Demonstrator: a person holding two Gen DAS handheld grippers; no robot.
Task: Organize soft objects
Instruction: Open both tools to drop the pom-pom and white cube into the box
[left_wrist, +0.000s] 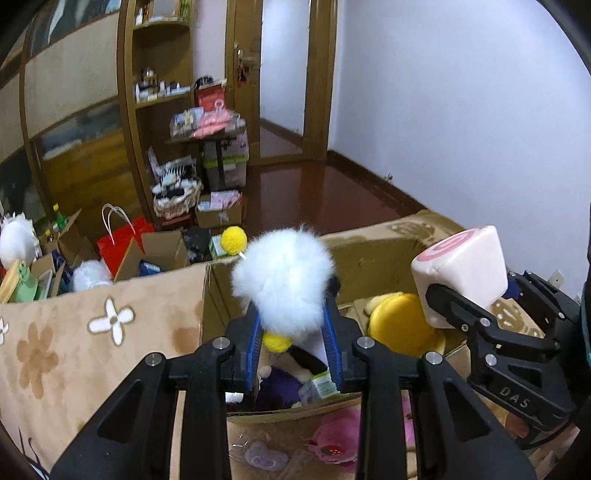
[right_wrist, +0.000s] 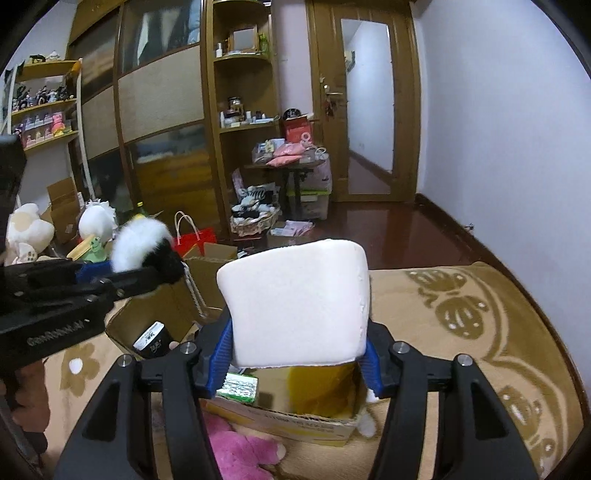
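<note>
My left gripper (left_wrist: 291, 332) is shut on a fluffy white plush toy (left_wrist: 282, 280) with a yellow foot and black parts, held over an open cardboard box (left_wrist: 369, 254). My right gripper (right_wrist: 297, 350) is shut on a pale pink cube-shaped plush (right_wrist: 295, 301) with a pink swirl face (left_wrist: 448, 243), also above the box (right_wrist: 291, 421). The box holds a yellow round plush (left_wrist: 400, 325), a purple plush (left_wrist: 277, 387) and a small green carton (left_wrist: 321, 386). The left gripper and its white plush (right_wrist: 138, 243) show at the left of the right wrist view.
A pink plush (left_wrist: 338, 439) lies on the beige flower-patterned blanket (left_wrist: 74, 343) in front of the box. Beyond the bed edge stand open cartons, a red paper bag (left_wrist: 122, 243), a yellow pompom (left_wrist: 233, 239), white plushes, wooden shelves and a door.
</note>
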